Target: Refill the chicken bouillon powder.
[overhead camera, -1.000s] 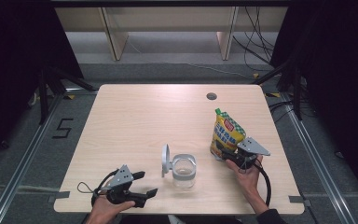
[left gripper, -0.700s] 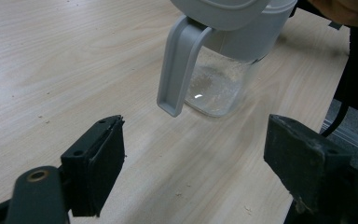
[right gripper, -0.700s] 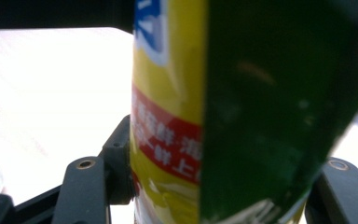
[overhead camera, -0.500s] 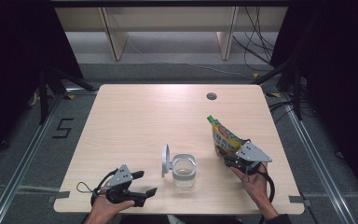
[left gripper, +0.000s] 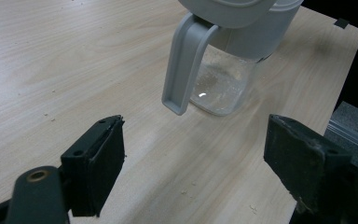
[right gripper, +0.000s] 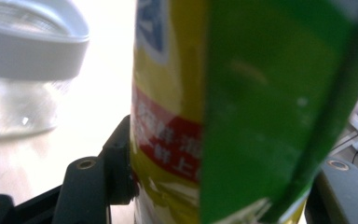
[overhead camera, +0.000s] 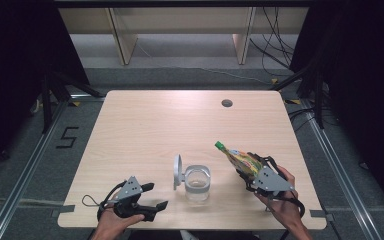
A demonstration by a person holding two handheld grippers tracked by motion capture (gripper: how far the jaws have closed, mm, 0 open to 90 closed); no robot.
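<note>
The right hand-held gripper (overhead camera: 252, 172) is clamped on a yellow-and-green pouch (overhead camera: 240, 159), lifted off the counter (overhead camera: 145, 130) and tilted so its green cap points up and toward the clear jar (overhead camera: 198, 183) just beside it on the left. The jar's grey lid (overhead camera: 178, 171) stands flipped open. That hand comes in from the counter's near right corner, close to the edge, with bare wood stretching far ahead. In the right gripper view the pouch (right gripper: 214, 112) sits between the jaws; a red band carries white characters too blurred to read. The left hand-held gripper (overhead camera: 154, 196) rests near the front edge, jaws wide and empty, aimed at the jar (left gripper: 223, 79) a little ahead.
</note>
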